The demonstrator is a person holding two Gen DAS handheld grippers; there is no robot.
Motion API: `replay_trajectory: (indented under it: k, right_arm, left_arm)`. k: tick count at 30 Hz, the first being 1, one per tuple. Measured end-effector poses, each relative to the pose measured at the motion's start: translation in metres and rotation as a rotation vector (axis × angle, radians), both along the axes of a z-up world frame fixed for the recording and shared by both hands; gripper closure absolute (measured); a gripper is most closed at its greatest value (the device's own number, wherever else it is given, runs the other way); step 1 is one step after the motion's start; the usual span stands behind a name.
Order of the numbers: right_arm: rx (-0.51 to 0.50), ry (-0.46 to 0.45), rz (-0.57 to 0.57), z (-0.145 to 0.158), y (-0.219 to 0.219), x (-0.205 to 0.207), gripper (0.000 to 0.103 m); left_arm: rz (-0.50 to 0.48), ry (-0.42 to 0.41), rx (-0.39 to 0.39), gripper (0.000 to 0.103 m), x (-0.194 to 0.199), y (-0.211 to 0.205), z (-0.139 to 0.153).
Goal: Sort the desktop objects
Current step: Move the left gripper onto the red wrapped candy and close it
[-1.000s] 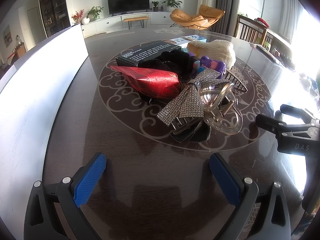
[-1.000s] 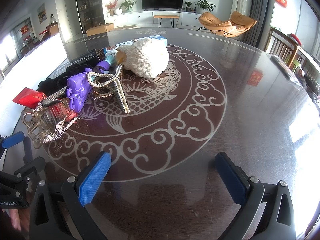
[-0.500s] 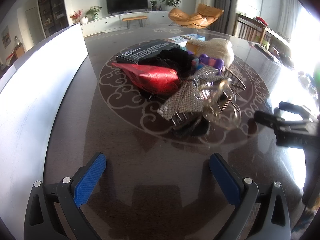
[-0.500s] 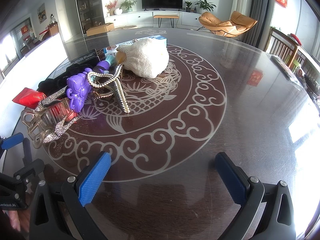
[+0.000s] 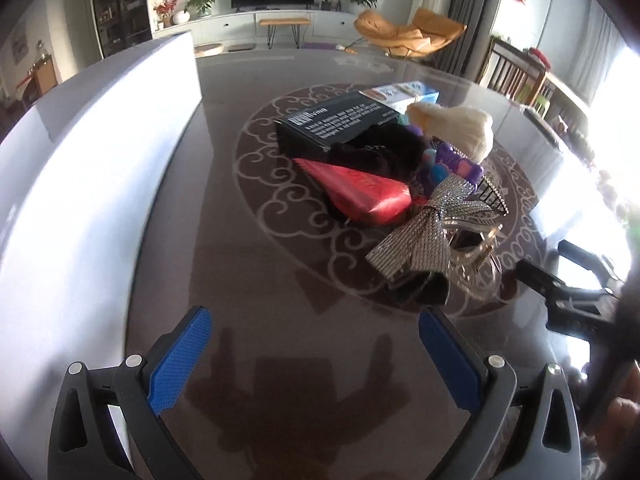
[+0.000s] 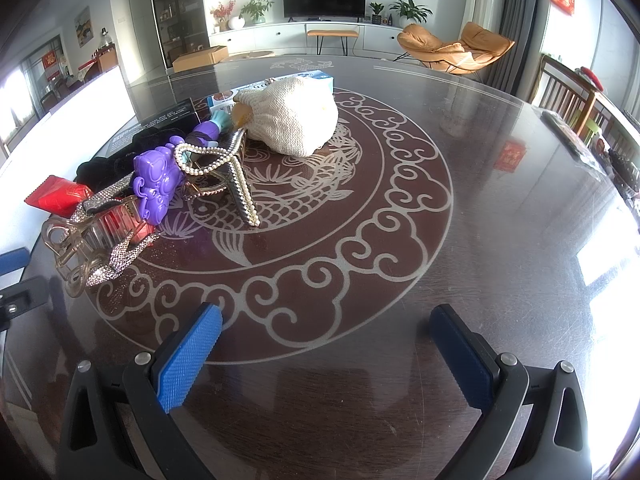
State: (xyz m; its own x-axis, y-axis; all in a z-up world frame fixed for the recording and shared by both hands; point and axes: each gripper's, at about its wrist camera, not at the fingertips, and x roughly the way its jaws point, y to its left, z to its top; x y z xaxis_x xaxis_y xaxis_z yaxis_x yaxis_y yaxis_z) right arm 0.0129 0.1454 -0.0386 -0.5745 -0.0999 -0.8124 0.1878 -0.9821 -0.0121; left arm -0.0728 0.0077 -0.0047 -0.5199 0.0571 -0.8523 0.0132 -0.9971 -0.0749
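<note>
Both grippers stand wide apart and empty, as we see view by view. From the left wrist, we find the left gripper point(image 5: 316, 356) spread wide, its blue pads over bare dark counter point(image 5: 248, 272), touching nothing. Ahead of it and to the right lies the heap of desktop things, on the pale scroll pattern set into the counter. Nearest us is a silver rhinestone bow point(image 5: 424, 232), lying over a clear claw hair clip point(image 5: 476, 264) and something dark beneath. Just behind sits a red foil packet point(image 5: 360, 196), then a black fuzzy item point(image 5: 380, 148), a black box point(image 5: 332, 124) with white lettering, a purple toy point(image 5: 460, 164), and a cream knitted pouch point(image 5: 460, 128) at the back. A light blue box point(image 5: 408, 94) lies behind the black one. At the right edge we see part of the right gripper's dark frame, near the clip but apart from it. A white panel point(image 5: 80, 184) runs along the left.

From the right wrist, we find the right gripper point(image 6: 324, 356) equally wide, holding nothing, over the patterned counter point(image 6: 500, 200). The heap lies well to its left: the knitted pouch point(image 6: 292, 120) farthest, a pearl-studded hair clip point(image 6: 232, 172) leaning on the purple toy point(image 6: 154, 184), the red packet point(image 6: 56, 196) and the clear clip point(image 6: 76, 248) with the rhinestone bow point(image 6: 116, 260) nearest the left edge. One blue pad of the left gripper shows at that edge.
</note>
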Motion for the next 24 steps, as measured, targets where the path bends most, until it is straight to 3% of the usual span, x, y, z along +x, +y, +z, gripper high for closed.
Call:
replay_trajectory:
  k: [4,7,12,16,20,24]
  right_arm:
    - [0.0,0.0,0.0,0.0,0.0,0.001,0.0]
    - [0.0,0.0,0.0,0.0,0.0,0.0,0.0]
    - [0.0,0.0,0.0,0.0,0.0,0.0,0.0]
    - [0.0,0.0,-0.001,0.0,0.0,0.0,0.0]
    - [0.0,0.0,-0.001,0.0,0.0,0.001,0.0]
    - [0.0,0.0,-0.001,0.0,0.0,0.0,0.0]
  left_arm:
    - [-0.033,-0.002,0.063,0.0,-0.022,0.032,-0.007]
    - [-0.13,-0.007,0.093,0.0,-0.026,0.059,-0.006]
    - [-0.158,0.035,0.135,0.0,-0.015,0.042,0.012]
    - [-0.086,0.061,0.209,0.0,-0.001,0.009,0.02]
    - [0.047,0.078,0.33,0.0,-0.017,-0.012,0.022]
    - [0.144,0.078,0.327,0.0,-0.048,0.001,0.009]
